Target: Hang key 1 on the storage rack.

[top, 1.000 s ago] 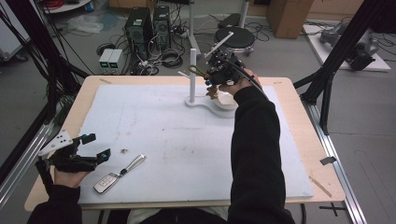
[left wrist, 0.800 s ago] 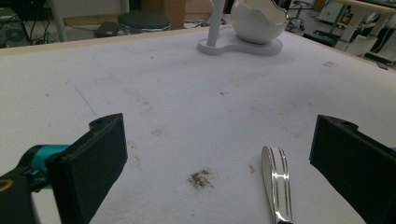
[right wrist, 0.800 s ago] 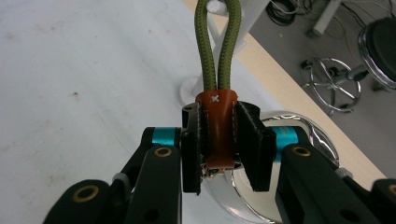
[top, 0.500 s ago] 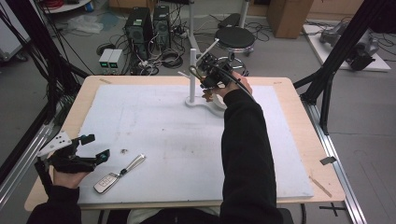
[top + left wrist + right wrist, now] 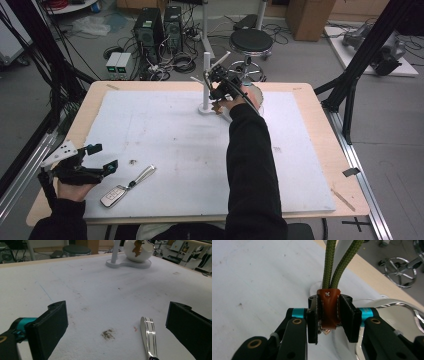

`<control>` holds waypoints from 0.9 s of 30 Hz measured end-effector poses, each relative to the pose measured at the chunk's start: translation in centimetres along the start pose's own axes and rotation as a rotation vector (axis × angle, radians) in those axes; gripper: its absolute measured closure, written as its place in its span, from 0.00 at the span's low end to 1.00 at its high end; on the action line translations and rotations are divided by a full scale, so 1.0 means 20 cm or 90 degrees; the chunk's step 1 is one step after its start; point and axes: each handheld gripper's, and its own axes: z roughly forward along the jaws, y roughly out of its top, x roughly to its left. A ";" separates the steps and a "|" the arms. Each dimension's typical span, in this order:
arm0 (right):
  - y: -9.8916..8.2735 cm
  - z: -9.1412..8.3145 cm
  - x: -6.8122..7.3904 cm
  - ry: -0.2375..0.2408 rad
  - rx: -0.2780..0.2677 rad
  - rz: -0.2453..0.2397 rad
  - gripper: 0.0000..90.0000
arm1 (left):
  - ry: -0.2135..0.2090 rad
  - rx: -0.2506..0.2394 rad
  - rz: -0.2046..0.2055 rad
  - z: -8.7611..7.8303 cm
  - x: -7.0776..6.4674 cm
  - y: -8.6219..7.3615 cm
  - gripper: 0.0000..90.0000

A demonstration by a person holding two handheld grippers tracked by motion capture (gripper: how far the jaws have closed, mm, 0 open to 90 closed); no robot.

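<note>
There, leather tab (image 5: 329,308) inside hand-held gripper (image 5: 329,318)

1. At the bench's (image 5: 310,150) far edge, the right gripper (image 5: 218,84) sits at a white stand (image 5: 205,82), a small brown thing (image 5: 218,106) hanging just under it.
2. A white bowl (image 5: 256,93) shows behind that hand.
3. Near the left corner, the left gripper (image 5: 102,159) rests with its fingers (image 5: 111,166) apart.
4. A car key (image 5: 114,195) with a silver strap (image 5: 142,175) lies just beside it.

Brown leather tab (image 5: 328,308) on olive-green cord (image 5: 329,262), black tool (image 5: 329,322), white table mat (image 5: 165,135)
</note>
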 end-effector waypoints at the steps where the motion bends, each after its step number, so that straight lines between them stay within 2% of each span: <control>1: 0.00 0.03 0.00 0.009 -0.003 0.009 0.77 | 0.000 0.000 0.000 0.00 0.00 0.00 0.05; 6: 0.01 0.07 0.01 0.012 -0.007 0.005 0.75 | 0.001 0.003 0.000 -0.01 0.01 0.00 0.05; 7: 0.01 0.09 0.01 0.038 -0.002 0.006 0.69 | 0.001 0.003 0.000 -0.01 0.01 0.00 0.05; 9: 0.01 0.09 0.01 0.043 0.008 -0.001 0.66 | 0.003 0.001 -0.001 -0.01 0.01 -0.01 0.05; 11: 0.00 0.09 0.03 0.033 0.017 -0.014 0.61 | 0.004 0.000 -0.001 -0.02 0.01 -0.01 0.05; 15: -0.01 0.06 0.02 0.034 0.017 -0.010 0.38 | 0.004 0.003 -0.001 -0.02 0.00 -0.01 0.05; 16: -0.02 0.05 0.02 0.031 0.016 -0.008 0.29 | 0.004 0.003 -0.001 -0.02 0.00 -0.01 0.05; 17: -0.03 0.04 0.00 0.033 0.026 0.008 0.15 | 0.005 0.004 0.000 -0.02 0.00 -0.01 0.05; 20: -0.05 0.02 -0.02 0.029 0.033 0.003 0.12 | 0.005 0.006 0.000 -0.01 0.01 -0.01 0.05; 21: -0.06 0.00 -0.03 0.036 0.036 0.002 0.11 | 0.005 0.005 -0.001 -0.01 0.01 -0.01 0.05; 22: -0.07 -0.02 -0.04 0.043 0.038 -0.007 0.06 | 0.006 0.005 0.000 -0.01 0.01 -0.01 0.05; 23: -0.09 -0.06 -0.06 0.035 0.034 -0.017 0.01 | 0.006 0.006 0.000 -0.01 0.01 -0.01 0.05; 27: -0.12 -0.11 -0.09 0.047 0.030 -0.012 0.01 | 0.006 0.009 0.001 -0.01 0.01 -0.01 0.05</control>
